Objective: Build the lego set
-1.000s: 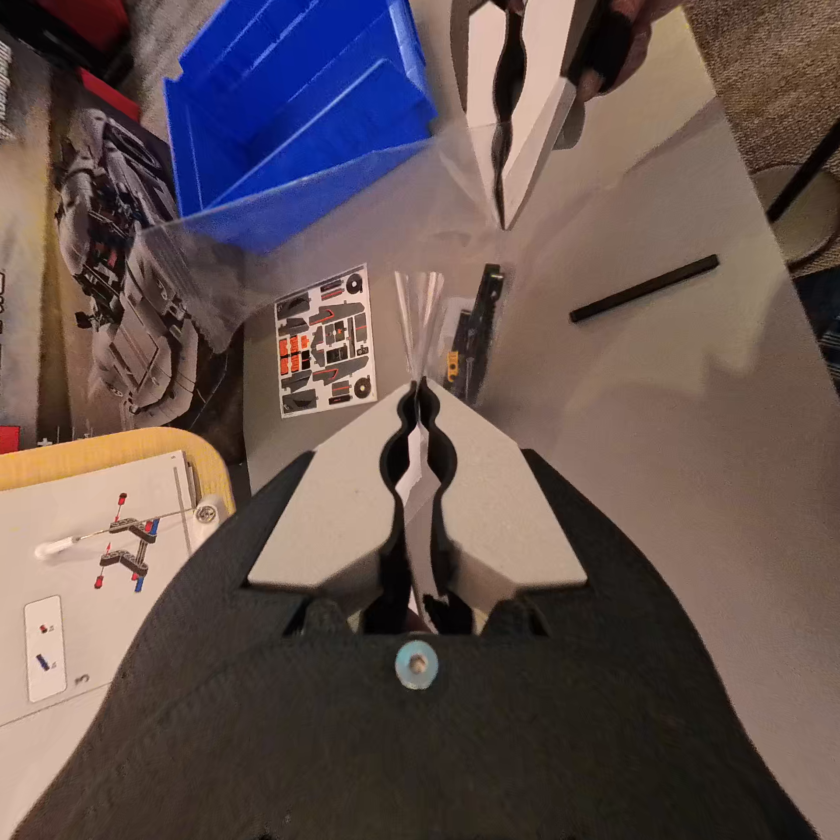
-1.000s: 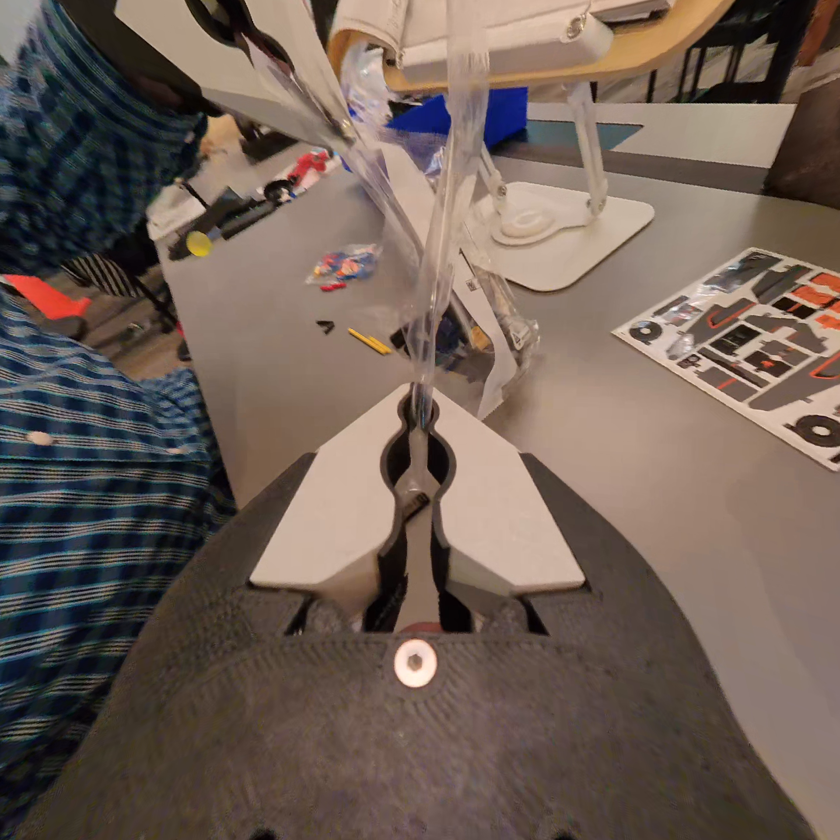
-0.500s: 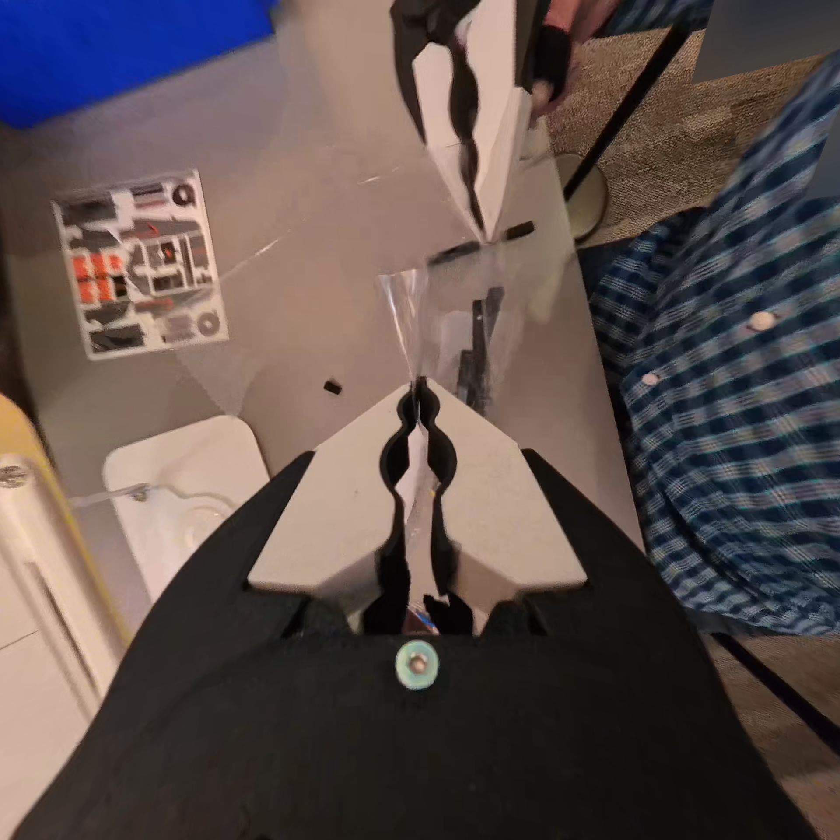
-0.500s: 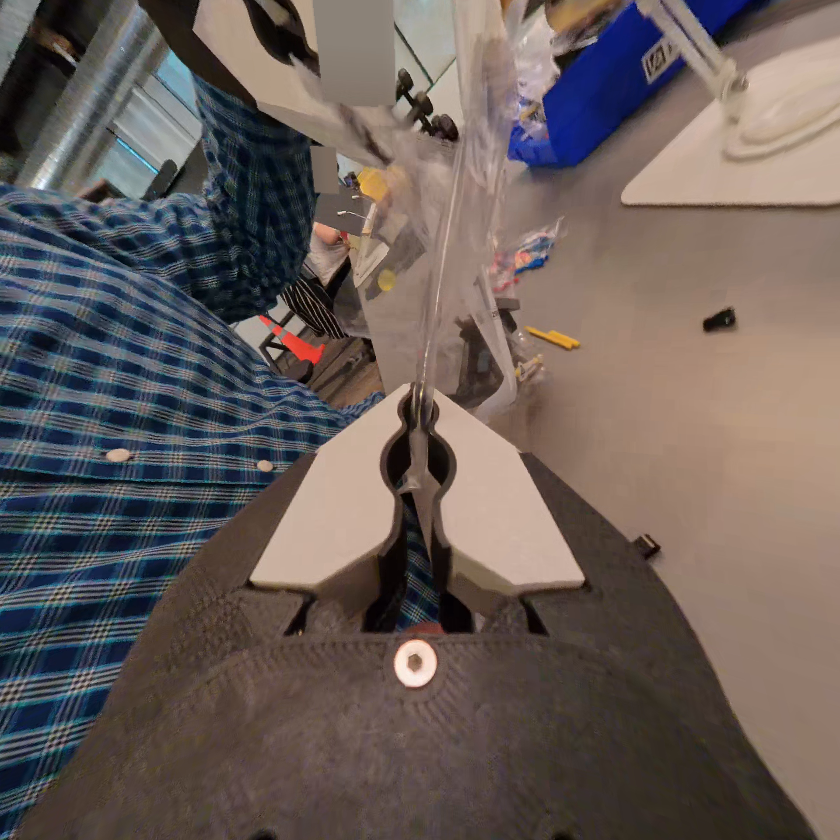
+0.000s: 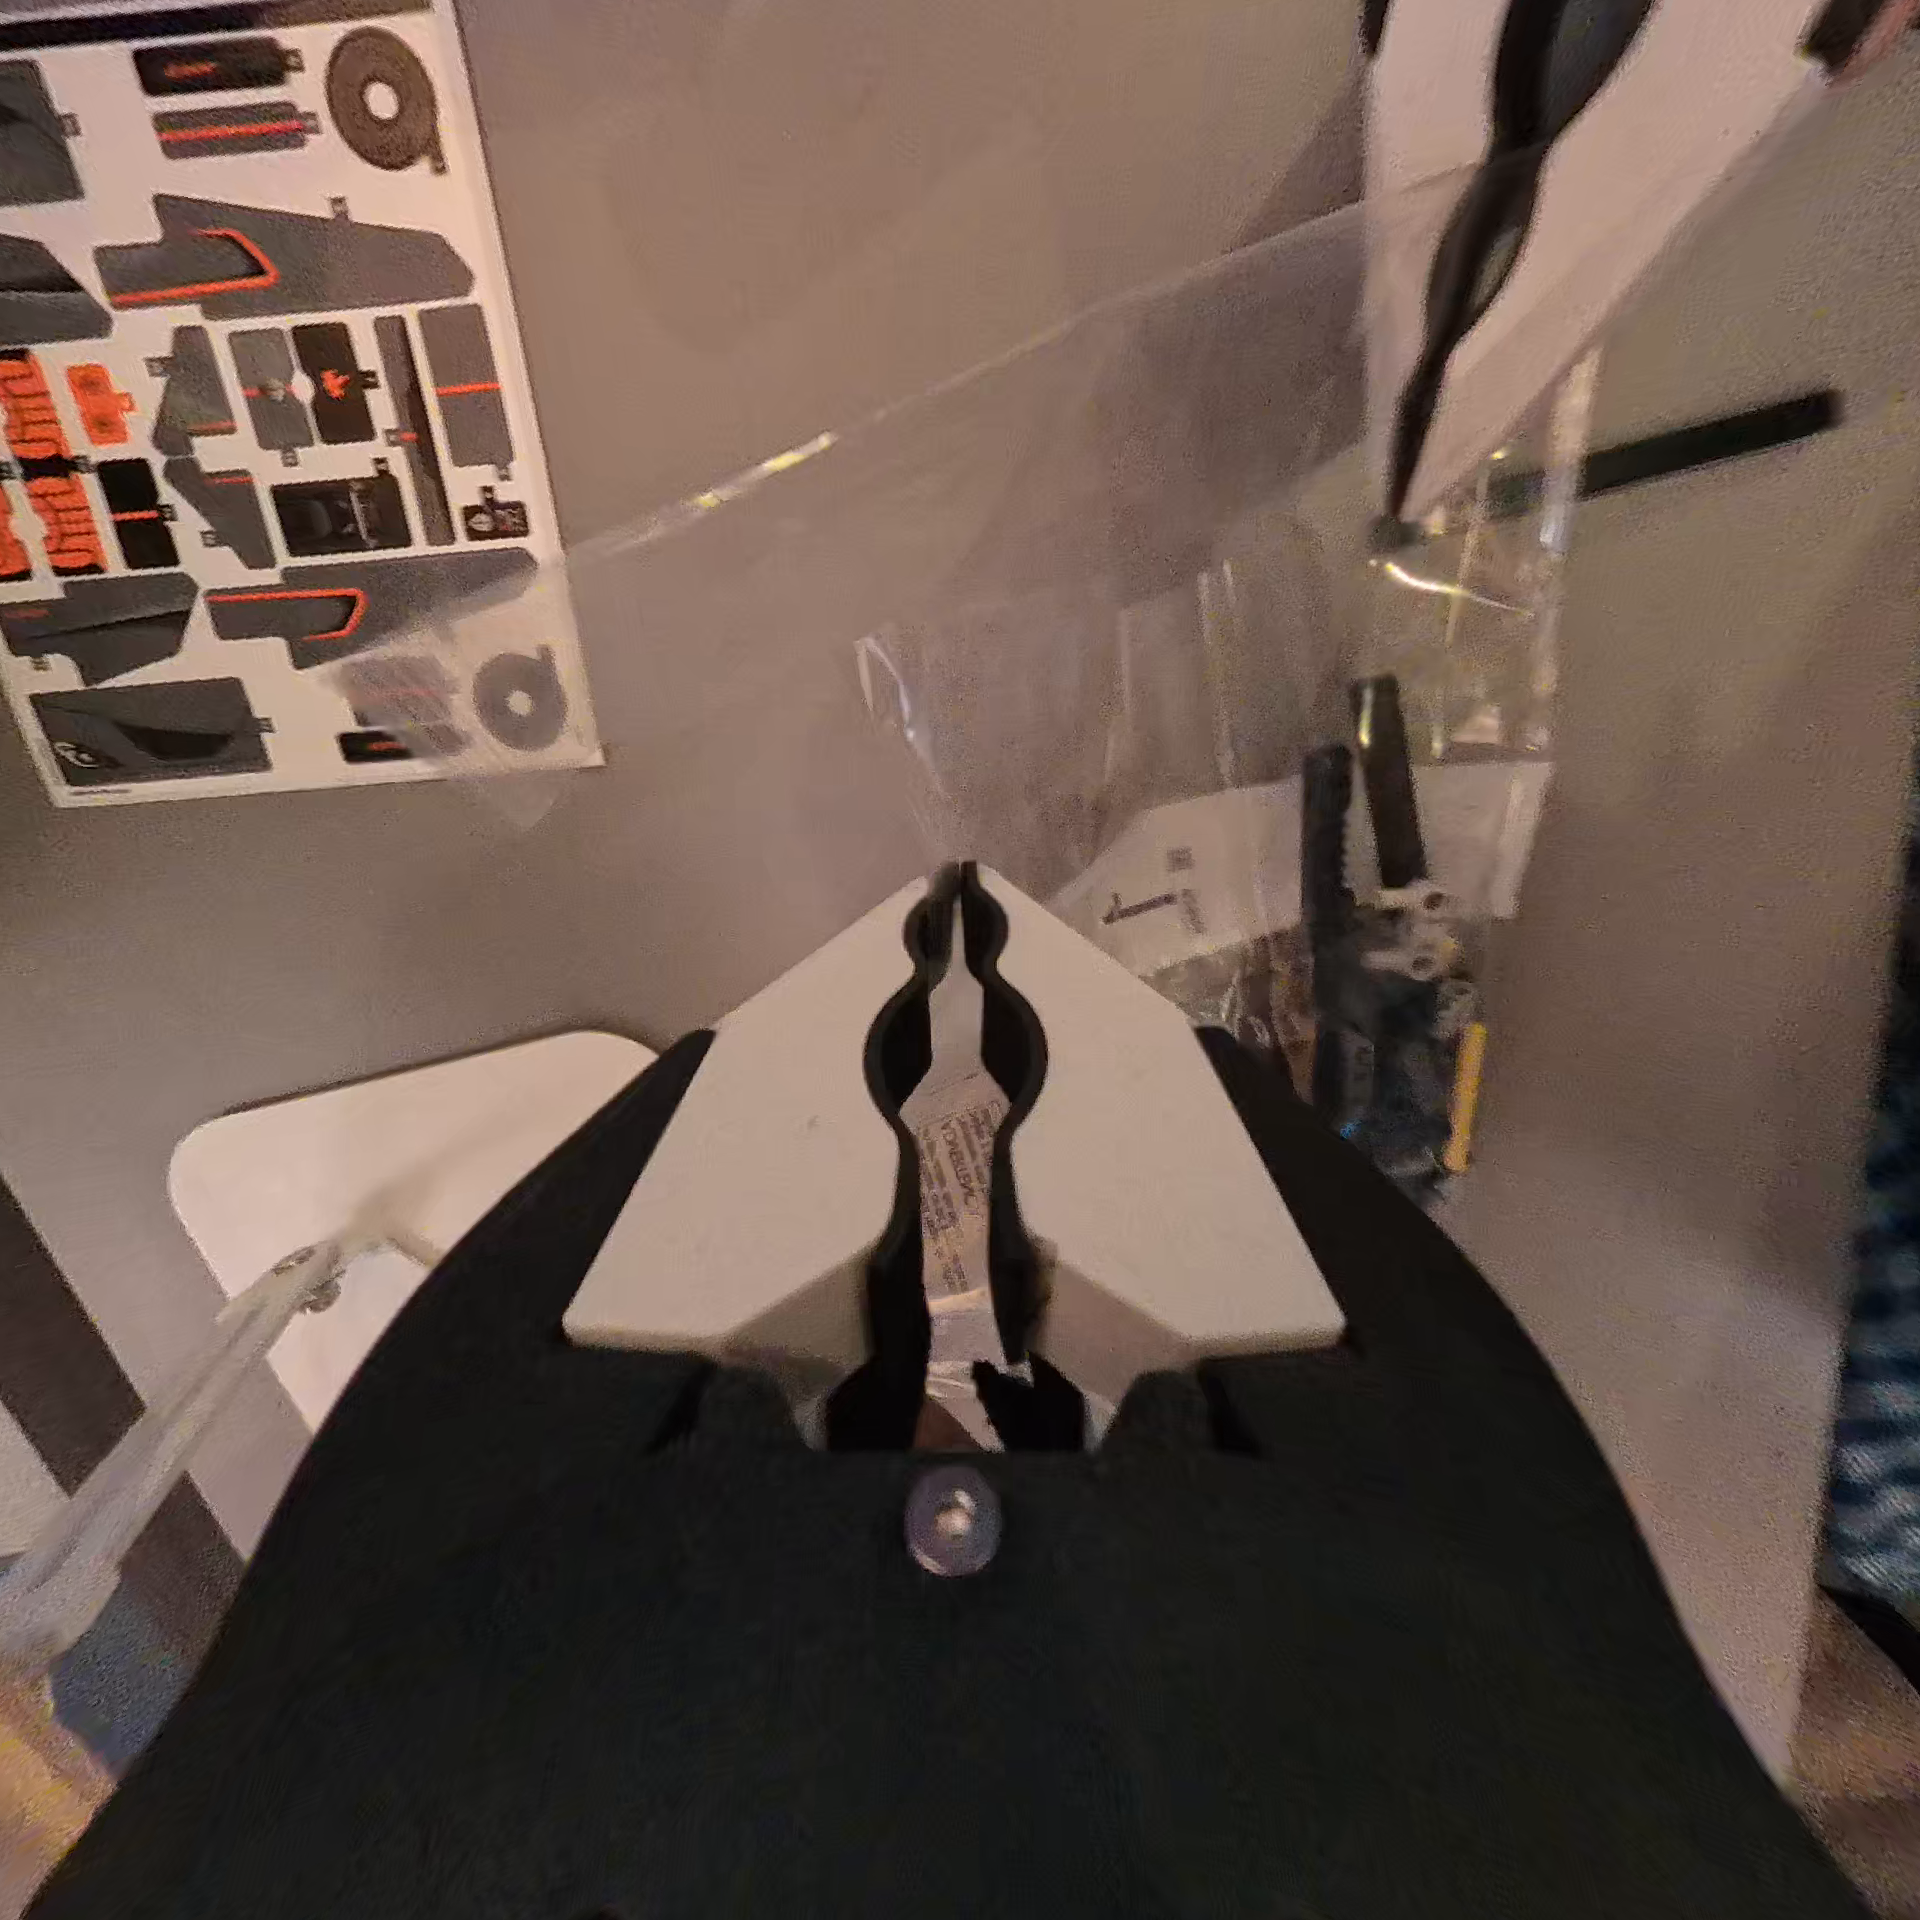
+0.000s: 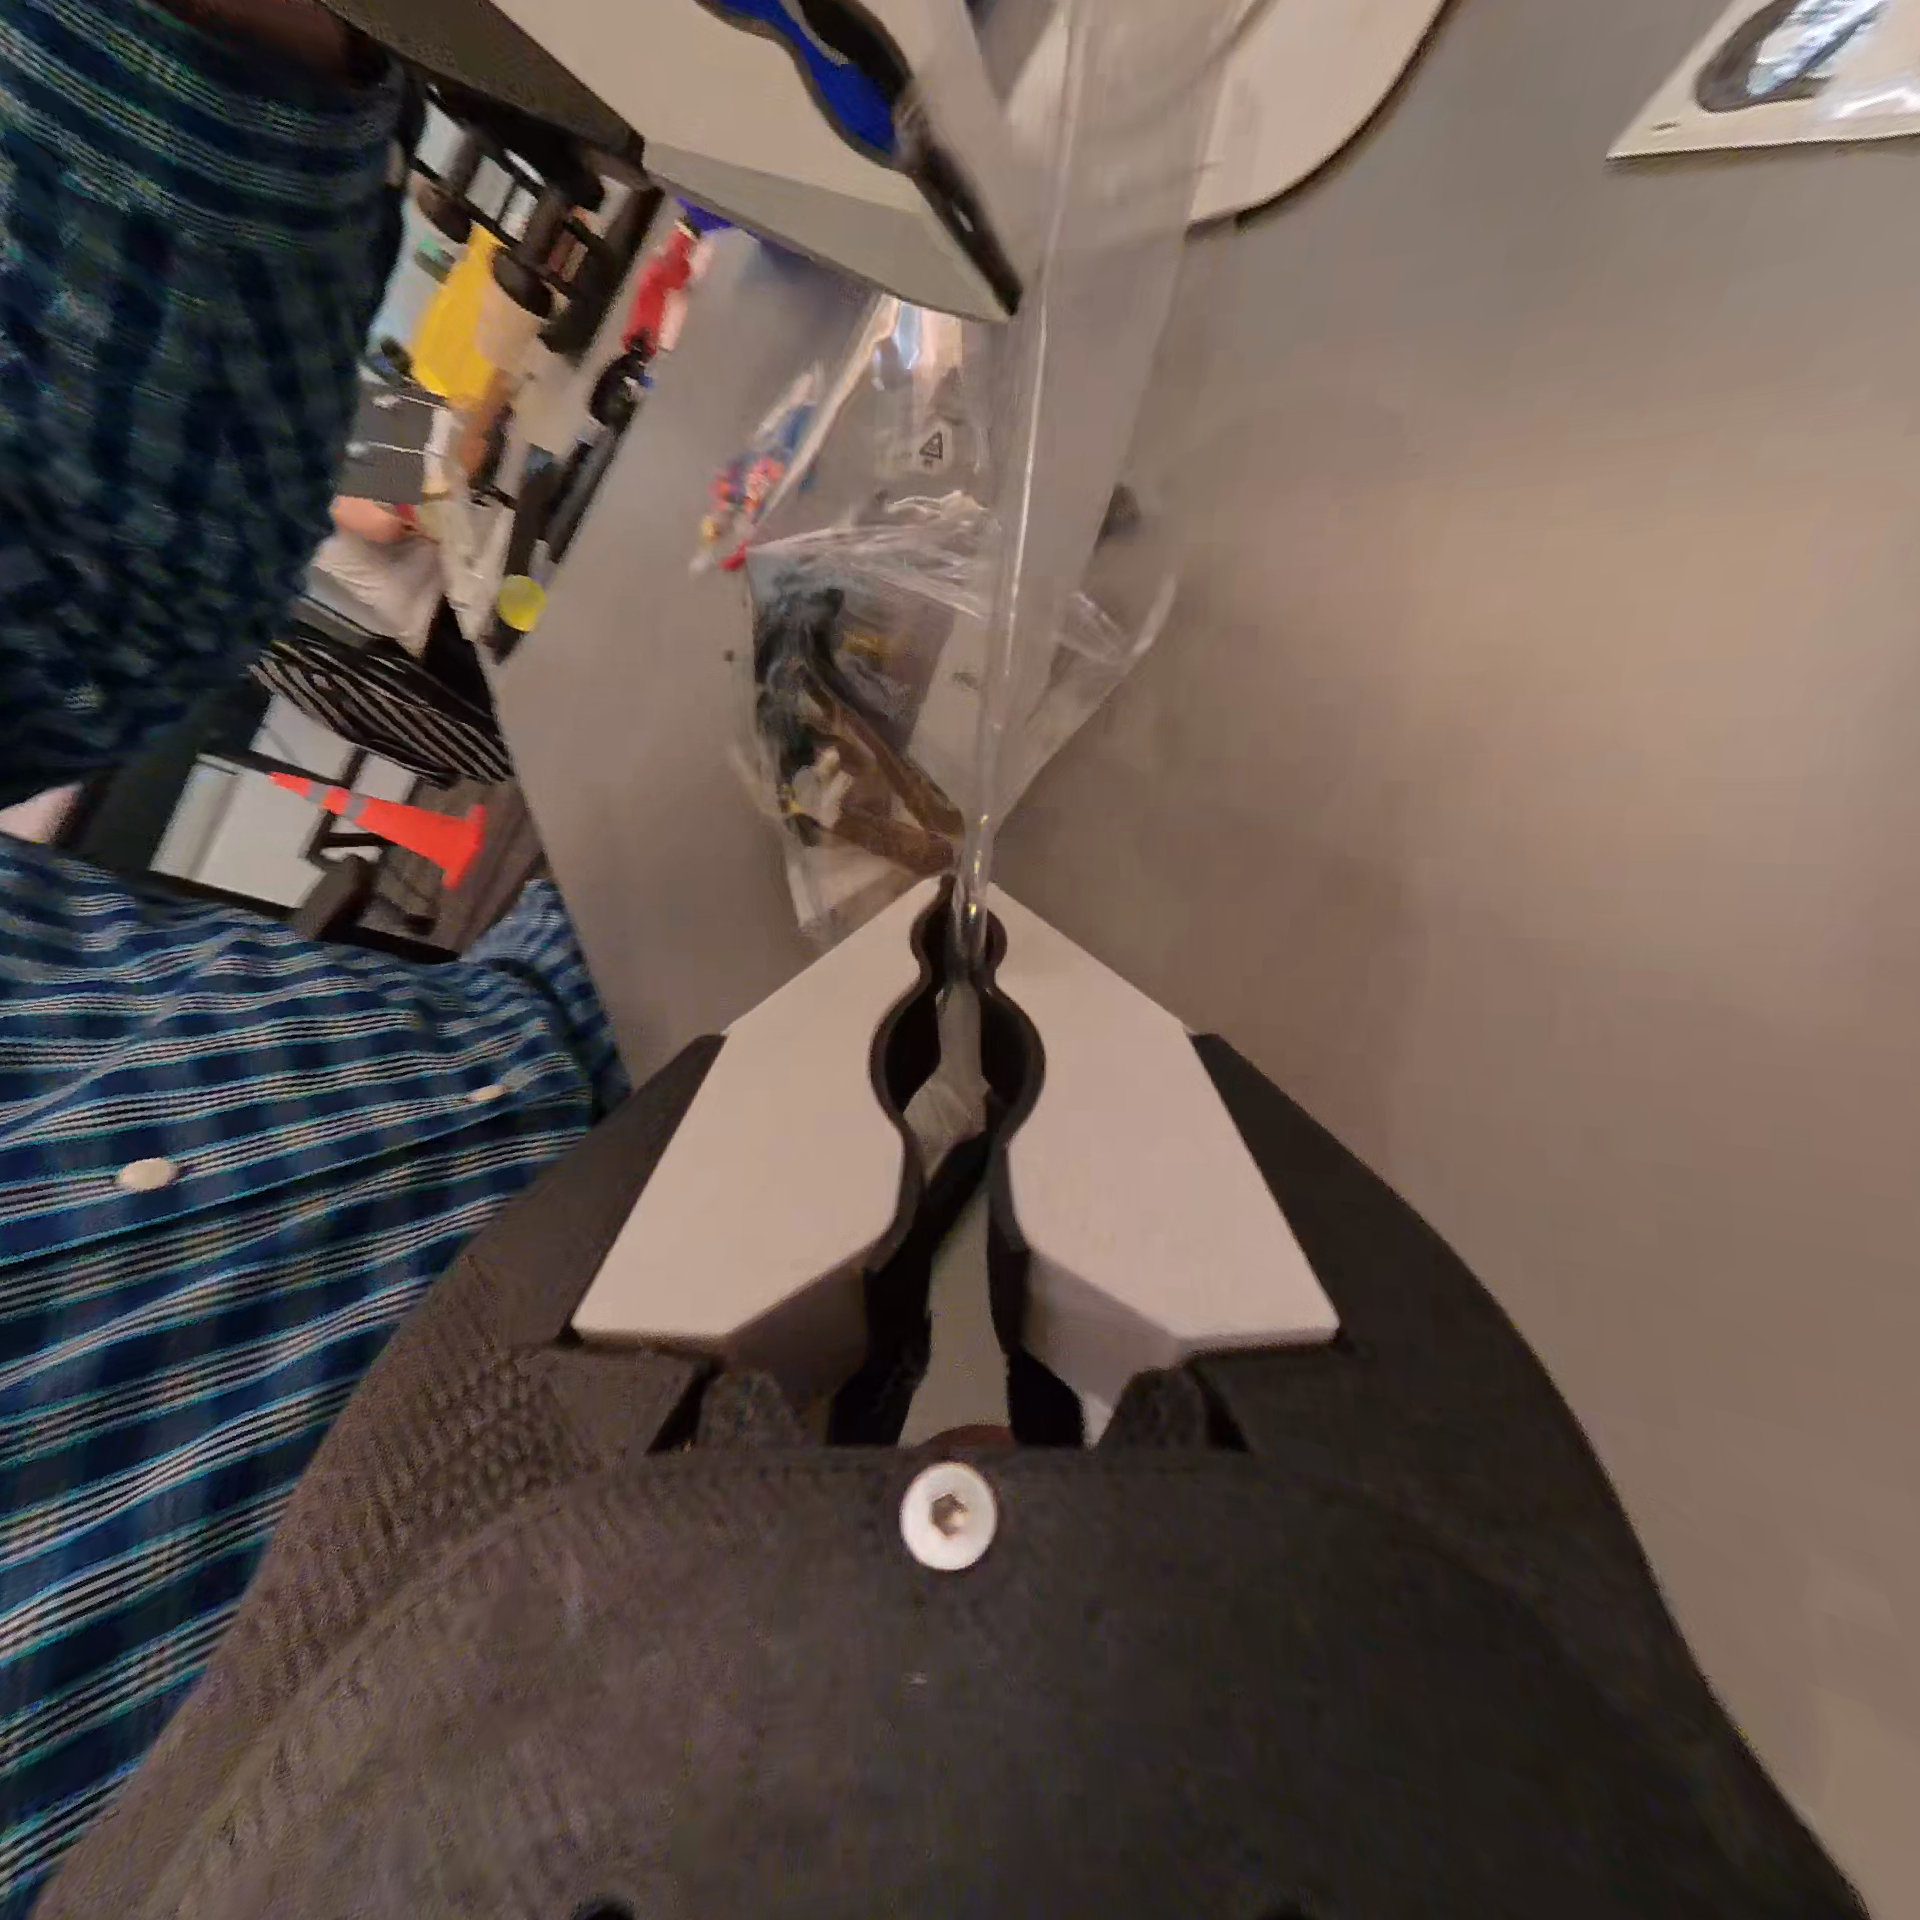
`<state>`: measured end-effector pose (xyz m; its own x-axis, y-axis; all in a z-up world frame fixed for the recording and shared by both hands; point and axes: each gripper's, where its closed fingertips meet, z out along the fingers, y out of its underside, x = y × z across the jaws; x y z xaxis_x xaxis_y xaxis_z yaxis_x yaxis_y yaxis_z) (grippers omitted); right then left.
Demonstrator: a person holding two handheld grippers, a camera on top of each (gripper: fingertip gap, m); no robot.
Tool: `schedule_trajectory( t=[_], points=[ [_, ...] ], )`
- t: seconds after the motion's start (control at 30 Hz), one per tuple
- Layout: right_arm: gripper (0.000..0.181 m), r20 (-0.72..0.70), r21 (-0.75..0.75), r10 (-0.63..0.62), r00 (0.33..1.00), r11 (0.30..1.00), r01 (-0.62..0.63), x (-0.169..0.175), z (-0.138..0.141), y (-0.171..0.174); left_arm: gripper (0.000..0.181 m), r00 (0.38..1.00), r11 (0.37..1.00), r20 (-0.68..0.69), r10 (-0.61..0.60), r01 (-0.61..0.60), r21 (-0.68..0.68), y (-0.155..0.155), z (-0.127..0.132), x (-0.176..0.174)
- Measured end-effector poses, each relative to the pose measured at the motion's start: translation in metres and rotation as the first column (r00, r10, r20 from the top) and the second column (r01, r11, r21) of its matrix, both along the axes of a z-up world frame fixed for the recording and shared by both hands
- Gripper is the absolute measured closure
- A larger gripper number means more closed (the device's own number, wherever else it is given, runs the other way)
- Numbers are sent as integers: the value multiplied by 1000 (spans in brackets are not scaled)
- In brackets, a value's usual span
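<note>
A clear plastic bag (image 5: 1195, 582) of lego parts hangs stretched between my two grippers above the grey table (image 5: 831, 208). My left gripper (image 5: 956, 878) is shut on one edge of the bag. My right gripper (image 6: 966, 904) is shut on the opposite edge of the bag (image 6: 1049, 540). Dark beams and a yellow piece (image 5: 1371, 935) sit low in the bag; they also show in the right wrist view (image 6: 831, 748). The right gripper shows at the top right of the left wrist view (image 5: 1397, 520); the left gripper shows at the top of the right wrist view (image 6: 997, 301).
A sticker sheet (image 5: 260, 395) lies on the table at upper left. A white stand base (image 5: 364, 1174) sits at lower left. A long black beam (image 5: 1704, 447) lies at right. A small bag of coloured parts (image 6: 748, 488) lies farther off. A checked shirt (image 6: 260, 1195) is close at left. The gap from one gripper's tips to the other's is roughly 11 cm.
Both grippers have swung and turned with the bag still held between them. The blue bin has left the left wrist view; the sticker sheet and stand base now look closer.
</note>
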<state>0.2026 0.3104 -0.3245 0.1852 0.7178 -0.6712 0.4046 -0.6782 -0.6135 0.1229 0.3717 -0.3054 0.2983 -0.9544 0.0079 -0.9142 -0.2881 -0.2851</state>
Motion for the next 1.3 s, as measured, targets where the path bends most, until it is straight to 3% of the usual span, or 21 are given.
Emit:
schedule_trajectory(
  t=[0.03,0.23,0.37,0.53,0.63,0.77,0.9,0.97,1.03,1.17,1.3],
  points=[
    [181,25,19,-6,1000,1000,6,0,-4,2,181,1000,1000,-1,7,-7,15,3,-5,0],
    [181,138,114,-30,990,993,14,3,-22,5,145,989,982,117,86,-104,158,10,1,-4],
    [181,175,137,-40,984,990,16,6,-28,7,138,978,949,163,126,-167,269,-12,25,-26],
    [178,199,163,-72,977,986,40,7,-32,11,139,967,910,205,152,-218,352,-59,34,-53],
    [165,213,191,-103,972,980,62,9,-31,15,142,958,913,223,182,-249,323,-89,21,-60],
    [142,238,271,-177,955,956,109,20,-23,27,144,957,918,196,214,-266,296,-109,-15,-62],
    [138,222,483,-290,931,862,154,34,5,44,145,949,912,194,247,-296,284,-114,-38,-63],
    [141,175,545,-218,960,833,90,20,24,31,147,950,910,194,244,-293,293,-115,-44,-60],
    [144,208,583,-117,971,812,-27,-1,25,12,148,945,908,209,252,-305,287,-113,-47,-59],
    [148,279,603,70,958,763,-231,-46,4,-20,148,945,906,216,245,-302,296,-109,-51,-55],
    [148,347,601,171,922,714,-358,-76,-20,-34,149,926,898,267,267,-339,280,-106,-54,-51]
  ],
)
